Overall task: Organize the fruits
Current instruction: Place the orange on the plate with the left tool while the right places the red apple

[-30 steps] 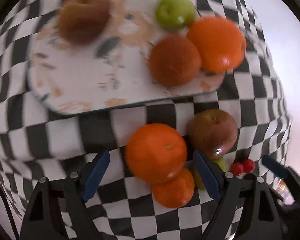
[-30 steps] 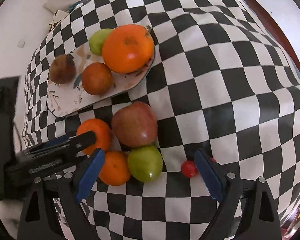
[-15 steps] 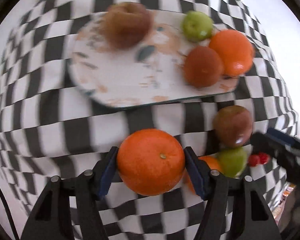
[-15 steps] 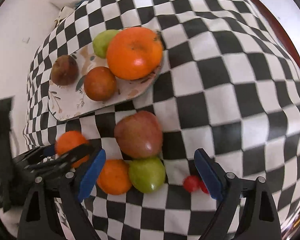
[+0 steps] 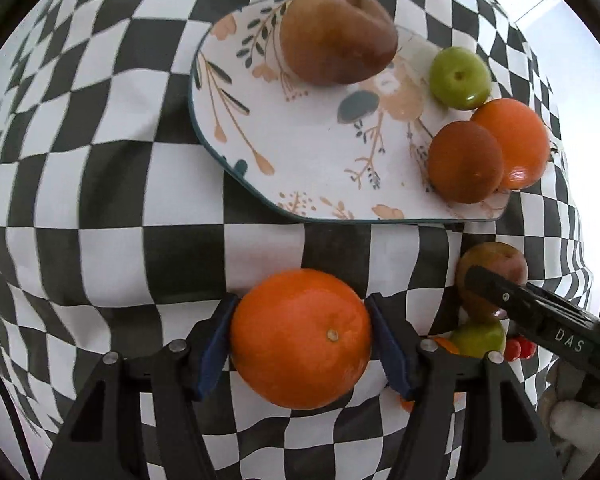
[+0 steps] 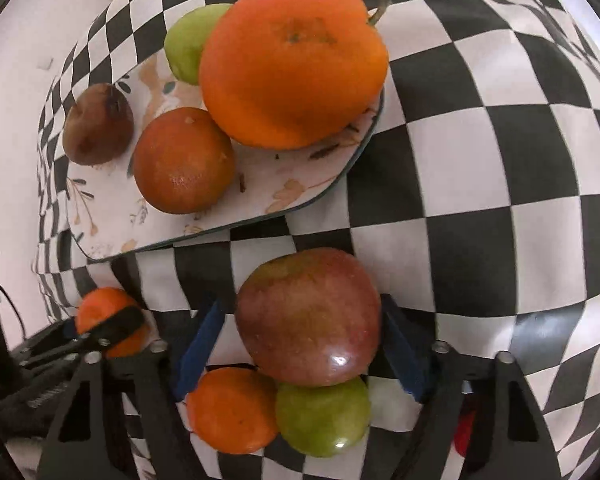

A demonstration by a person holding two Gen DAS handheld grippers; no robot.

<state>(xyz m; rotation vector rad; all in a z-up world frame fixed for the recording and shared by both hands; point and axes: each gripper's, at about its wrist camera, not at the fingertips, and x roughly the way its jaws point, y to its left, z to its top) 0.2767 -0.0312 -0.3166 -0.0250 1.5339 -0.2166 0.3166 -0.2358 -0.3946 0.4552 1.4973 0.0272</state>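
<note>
Left wrist view: the left gripper (image 5: 300, 340) is closed on a large orange (image 5: 300, 338), both blue pads (image 5: 216, 344) pressed against its sides. Beyond the fingertips lies the floral plate (image 5: 312, 160) on the checkered cloth (image 5: 100, 160). On the plate, farthest ahead, sits a brown pear (image 5: 336, 34); ahead and to the right are a small green fruit (image 5: 460, 77), a dark orange fruit (image 5: 465, 162) and a bright orange fruit (image 5: 516, 140) touching it from behind. To the right of the held orange, the other gripper's black finger crosses a red apple (image 5: 488, 268), with a green apple (image 5: 478, 338) and two small red fruits (image 5: 520, 348) just below it; all are partly hidden by that finger and the left gripper's own frame. A sliver of another orange shows behind the right finger.

Right wrist view: the right gripper (image 6: 308, 336) straddles the red apple (image 6: 308, 316). The right pad (image 6: 400, 344) appears to touch it, while a small gap shows at the left pad, so whether it grips cannot be told. Nearer the camera, under the apple, lie a small orange (image 6: 232, 410) and the green apple (image 6: 323, 416), touching each other. Ahead sits the plate (image 6: 260, 200) with its four fruits. Far left, the left gripper holds its orange (image 6: 104, 312), largely hidden. A red fruit at lower right is mostly blocked by the frame.
</note>
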